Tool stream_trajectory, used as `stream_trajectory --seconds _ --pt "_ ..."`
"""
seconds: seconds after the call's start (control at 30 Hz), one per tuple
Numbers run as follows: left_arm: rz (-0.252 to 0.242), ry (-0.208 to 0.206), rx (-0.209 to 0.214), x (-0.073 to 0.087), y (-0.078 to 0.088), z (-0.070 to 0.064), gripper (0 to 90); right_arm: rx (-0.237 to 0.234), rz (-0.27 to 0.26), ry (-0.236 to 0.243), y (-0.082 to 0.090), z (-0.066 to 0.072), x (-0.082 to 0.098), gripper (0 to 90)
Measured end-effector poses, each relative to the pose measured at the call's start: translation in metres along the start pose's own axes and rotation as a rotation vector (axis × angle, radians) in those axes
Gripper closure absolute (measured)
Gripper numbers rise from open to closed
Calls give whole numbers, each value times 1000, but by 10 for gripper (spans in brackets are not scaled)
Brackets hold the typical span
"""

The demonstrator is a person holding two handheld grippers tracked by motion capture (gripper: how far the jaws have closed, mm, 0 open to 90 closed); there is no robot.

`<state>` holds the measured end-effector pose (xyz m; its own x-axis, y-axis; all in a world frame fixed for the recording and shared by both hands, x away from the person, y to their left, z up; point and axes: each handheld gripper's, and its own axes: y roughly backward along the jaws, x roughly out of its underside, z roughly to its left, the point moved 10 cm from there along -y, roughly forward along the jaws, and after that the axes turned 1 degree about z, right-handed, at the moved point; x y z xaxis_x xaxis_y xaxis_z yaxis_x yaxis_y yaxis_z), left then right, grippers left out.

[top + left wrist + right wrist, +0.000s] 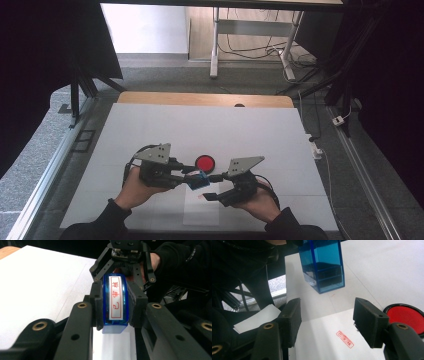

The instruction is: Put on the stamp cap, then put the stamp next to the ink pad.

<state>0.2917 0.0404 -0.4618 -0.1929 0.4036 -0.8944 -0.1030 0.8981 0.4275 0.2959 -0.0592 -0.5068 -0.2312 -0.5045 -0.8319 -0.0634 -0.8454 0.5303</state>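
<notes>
Stamp (pixel 115 302), blue, hard and probably light, sits squeezed by its flat sides in the left gripper (pixel 115 307), above the paper (pixel 324 340). Right gripper (pixel 327 322) hangs wide apart, holding nothing, beside the red ink pad (pixel 405 316).

My left gripper (pixel 192 176) clamped on the blue stamp (pixel 198 179), my right gripper (pixel 212 187) jaws apart, both hands low, close together.

Blue stamp (pixel 115 302), red ink pad (pixel 204 162)
</notes>
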Motion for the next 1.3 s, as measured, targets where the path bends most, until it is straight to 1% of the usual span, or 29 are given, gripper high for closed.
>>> stream_trajectory --seconds 0.17,0.53,0.67,0.73,0.87,1.1,1.17,1.3 --pt "18 11 -27 3 2 4 700 31 8 -6 2 -3 1 349" --pt "46 30 -82 8 7 13 700 108 2 -19 8 -7 0 252" --pt "52 53 -105 10 10 18 700 136 12 -20 12 -9 2 221" --pt "54 62 -115 11 11 21 700 144 13 -21 14 -9 3 206" --pt "61 72 -138 14 14 24 700 163 10 -38 18 -11 5 173" --pt "88 85 -186 19 18 32 700 191 6 -64 24 -13 7 142" --pt "93 90 -197 21 20 34 700 205 7 -68 26 -14 7 115" --pt "106 99 -225 25 23 38 700 219 14 -75 28 -14 9 93"
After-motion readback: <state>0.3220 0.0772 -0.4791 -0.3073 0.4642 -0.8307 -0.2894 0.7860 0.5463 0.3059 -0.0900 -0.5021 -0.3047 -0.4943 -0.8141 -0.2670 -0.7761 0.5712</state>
